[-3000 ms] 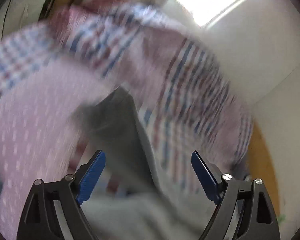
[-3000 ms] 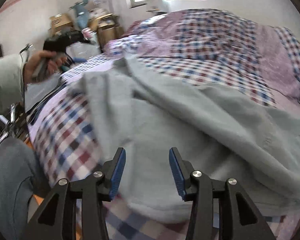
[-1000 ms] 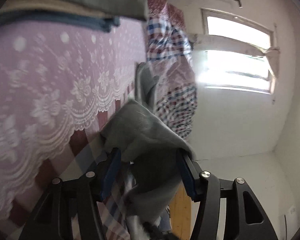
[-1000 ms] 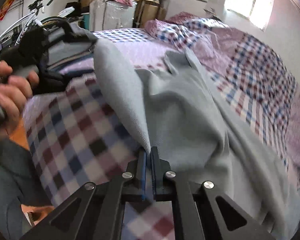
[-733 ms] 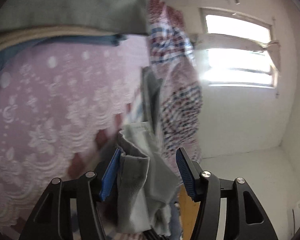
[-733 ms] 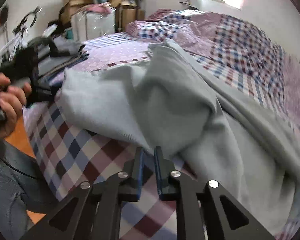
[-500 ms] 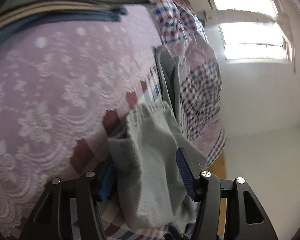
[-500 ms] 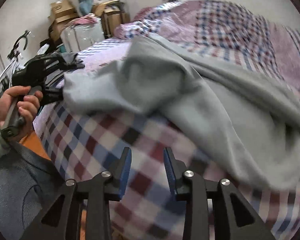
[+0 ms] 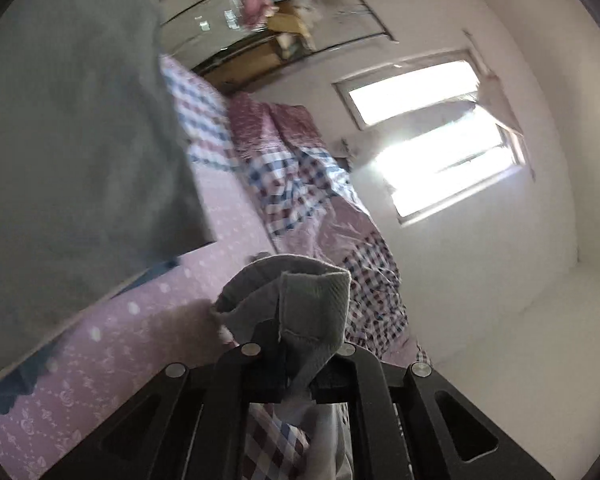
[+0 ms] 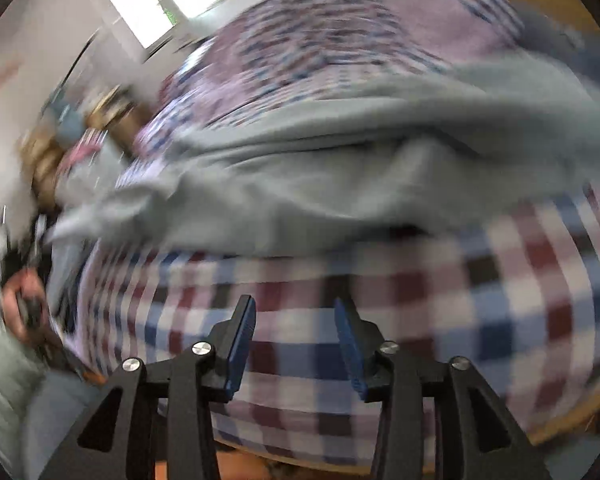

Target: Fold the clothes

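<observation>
The left gripper (image 9: 296,376) has just closed and now pinches a ribbed hem of the grey garment (image 9: 300,304), bunched up right at its tips. That cloth looks soft, limp and light; I'd judge hems and corners the sure places to take it. The right gripper (image 10: 295,344) has just been opening, nothing between its jaws, with the checked bedspread (image 10: 480,280) right ahead and the garment's body (image 10: 340,160) heaped beyond. A second ago the right one held the garment's edge and the left stood open.
</observation>
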Demonstrator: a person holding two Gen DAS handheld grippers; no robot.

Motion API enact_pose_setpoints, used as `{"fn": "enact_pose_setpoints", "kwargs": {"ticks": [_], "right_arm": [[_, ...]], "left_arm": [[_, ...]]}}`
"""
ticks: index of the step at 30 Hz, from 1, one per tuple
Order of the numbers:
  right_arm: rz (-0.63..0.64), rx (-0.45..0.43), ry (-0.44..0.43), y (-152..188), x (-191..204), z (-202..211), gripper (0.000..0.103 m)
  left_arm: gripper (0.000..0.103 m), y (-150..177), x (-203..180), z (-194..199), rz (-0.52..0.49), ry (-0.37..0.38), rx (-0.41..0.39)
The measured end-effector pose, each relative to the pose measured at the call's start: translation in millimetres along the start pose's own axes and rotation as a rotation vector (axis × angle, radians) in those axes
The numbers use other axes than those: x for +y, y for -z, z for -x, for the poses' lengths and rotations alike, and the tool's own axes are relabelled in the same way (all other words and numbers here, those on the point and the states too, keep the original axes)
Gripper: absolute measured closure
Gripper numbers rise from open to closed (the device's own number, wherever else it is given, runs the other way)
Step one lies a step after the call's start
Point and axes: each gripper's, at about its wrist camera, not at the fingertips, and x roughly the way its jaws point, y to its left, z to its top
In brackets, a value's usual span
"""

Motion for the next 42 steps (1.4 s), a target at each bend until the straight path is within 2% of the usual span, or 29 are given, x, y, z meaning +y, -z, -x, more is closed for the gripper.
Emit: {"fn": "enact_pose_setpoints", "kwargs": {"ticks": [3,5,6,8,10,12,13,14,16,17,19,21,25,27,30,32,33,35,38,40,42], "right_arm": [[-0.042,-0.021,0.032,-5.9,-12.6,4.2,0.057],[0.023,-0.044,0.018,-11.3,-0.3,8.0,0.057],[0.055,-0.046,0.006,-14.1,6.3,8.0,0.057],[0.142,-0.040,-0.017,-23.9,24.4,3.4,0.057],[0.248,-0.036,-0.039,-37.3,47.6,-1.5,0.057],[0.324,-0.014,-0.095,-47.9,64.1,-8.5,0.057],[0.361,0.004,-0.129,-54.9,73.3,-14.7,0.055],[0.401,0.016,-0.151,-63.3,82.4,-22.2,0.051],[0.426,0.044,-0.171,-75.6,90.7,-42.6,0.045],[0.426,0.062,-0.180,-81.3,93.3,-53.6,0.044],[0.395,0.119,-0.201,-93.7,91.6,-81.6,0.044],[0.375,0.149,-0.180,-100.0,87.5,-106.2,0.044],[0.380,0.201,-0.225,-104.9,90.8,-141.1,0.042],[0.411,0.218,-0.269,-102.0,99.1,-148.9,0.042],[0.534,0.243,-0.397,-83.5,124.1,-142.7,0.048],[0.663,0.251,-0.472,-60.9,145.0,-128.9,0.049],[0.729,0.265,-0.479,-47.0,155.3,-123.1,0.049],[0.876,0.280,-0.428,-18.2,173.7,-113.4,0.048],[1.045,0.299,-0.323,9.0,184.5,-112.2,0.048],[1.095,0.313,-0.289,17.3,182.8,-110.8,0.048],[1.099,0.314,-0.279,19.3,179.6,-109.5,0.048]], "left_arm": [[0.097,2.2,-7.1,0.0,-0.025,0.012,-0.003],[0.097,4.4,-14.4,-4.0,-0.059,0.009,-0.002],[0.097,4.8,-12.7,-4.0,-0.060,-0.015,0.007],[0.097,5.0,-4.2,-2.3,-0.045,-0.087,0.033],[0.095,7.7,10.3,-3.7,-0.011,-0.216,0.073],[0.092,9.6,28.5,-5.7,0.048,-0.312,0.116],[0.084,10.2,36.5,-5.2,0.078,-0.347,0.132],[0.071,10.0,41.9,-2.0,0.096,-0.385,0.131],[0.059,7.8,50.0,8.8,0.119,-0.458,0.107],[0.058,7.2,52.0,14.5,0.128,-0.469,0.090],[0.054,7.4,54.0,21.0,0.150,-0.431,0.081],[0.051,7.9,53.3,24.9,0.160,-0.382,0.081],[0.045,13.6,24.6,20.8,0.058,-0.193,0.138],[0.044,20.3,7.6,16.0,0.004,-0.085,0.190],[0.044,31.2,-9.2,12.4,-0.036,-0.009,0.256],[0.044,37.4,-15.5,15.9,-0.064,-0.012,0.256],[0.044,38.3,-17.7,18.6,-0.078,-0.023,0.238],[0.044,38.7,-19.3,25.1,-0.094,-0.055,0.200],[0.044,33.5,-10.2,35.0,-0.074,-0.140,0.142],[0.044,30.3,-4.6,39.7,-0.048,-0.184,0.121],[0.044,31.3,-8.1,37.7,-0.056,-0.168,0.130]]}}
